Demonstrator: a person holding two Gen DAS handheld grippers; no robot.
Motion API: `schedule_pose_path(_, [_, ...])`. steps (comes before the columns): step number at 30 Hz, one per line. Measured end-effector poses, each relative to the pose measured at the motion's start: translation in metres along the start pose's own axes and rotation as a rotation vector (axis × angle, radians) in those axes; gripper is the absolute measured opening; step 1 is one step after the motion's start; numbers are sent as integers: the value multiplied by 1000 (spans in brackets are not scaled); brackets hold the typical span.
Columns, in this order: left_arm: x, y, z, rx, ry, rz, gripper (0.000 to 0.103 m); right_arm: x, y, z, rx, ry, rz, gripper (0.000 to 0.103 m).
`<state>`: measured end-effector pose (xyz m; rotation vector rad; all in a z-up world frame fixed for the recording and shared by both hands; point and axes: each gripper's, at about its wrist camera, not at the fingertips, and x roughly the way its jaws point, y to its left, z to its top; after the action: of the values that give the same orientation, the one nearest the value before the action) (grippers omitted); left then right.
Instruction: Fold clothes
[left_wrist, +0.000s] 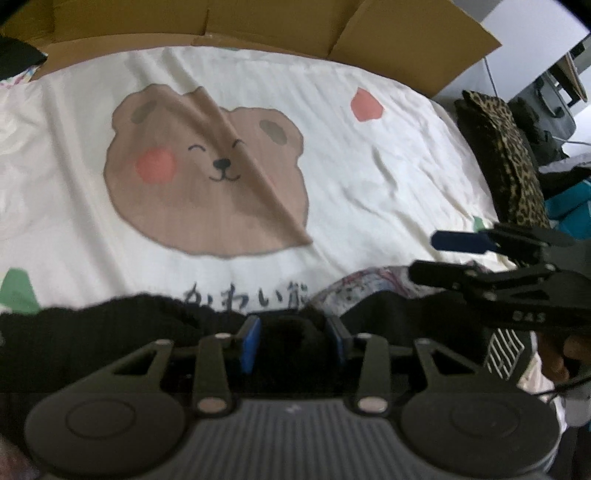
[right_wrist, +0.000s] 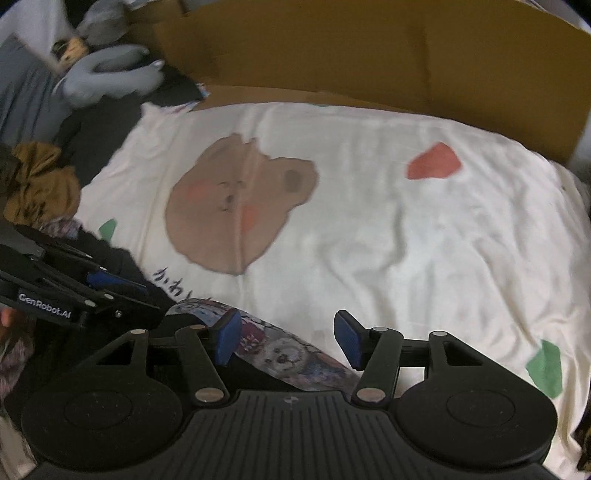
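Note:
A black fuzzy garment (left_wrist: 92, 332) lies bunched along the near edge of a cream bedsheet printed with a brown bear (left_wrist: 369, 166). My left gripper (left_wrist: 293, 341) is shut on a clump of it, with both blue pads pressing into the black cloth. In the right wrist view that left gripper (right_wrist: 122, 286) reaches in from the left over the black garment (right_wrist: 125, 258). A garment with a colourful print (right_wrist: 280, 350) lies under my right gripper (right_wrist: 288, 339), which stands open with its pads apart and clear of the cloth. The right gripper (left_wrist: 432, 258) also shows at the right of the left wrist view, above the printed garment (left_wrist: 369, 284).
Brown cardboard (right_wrist: 369, 55) stands along the far side of the bedsheet (right_wrist: 406, 240). A leopard-print cushion (left_wrist: 517, 166) sits past the sheet's right edge. At the far left lie a grey plush toy (right_wrist: 107, 70) and a crumpled mustard cloth (right_wrist: 40, 184).

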<state>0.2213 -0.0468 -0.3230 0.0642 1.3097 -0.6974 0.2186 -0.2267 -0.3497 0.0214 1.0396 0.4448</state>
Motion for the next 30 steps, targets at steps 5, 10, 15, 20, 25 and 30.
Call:
schedule_pose_path(5, [-7, -3, -19, -10, 7, -6, 43, 0, 9, 2, -19, -5, 33, 62])
schedule_pose_path(10, [-12, 3, -37, -55, 9, -17, 43, 7, 13, -4, -35, 3, 65, 62])
schedule_pose_path(15, [-20, 6, -41, -89, -15, -47, 44, 10, 28, -20, -141, 54, 49, 62])
schedule_pose_path(20, [-29, 14, -40, -161, -27, -103, 52, 5, 36, -39, -170, 85, 1, 62])
schedule_pose_path(25, [-32, 16, -38, -196, -26, -149, 54, -1, 39, -59, -140, 92, -26, 62])
schedule_pose_path(30, [-19, 19, -38, -263, 0, -227, 53, -7, 36, -69, -89, 98, -31, 62])
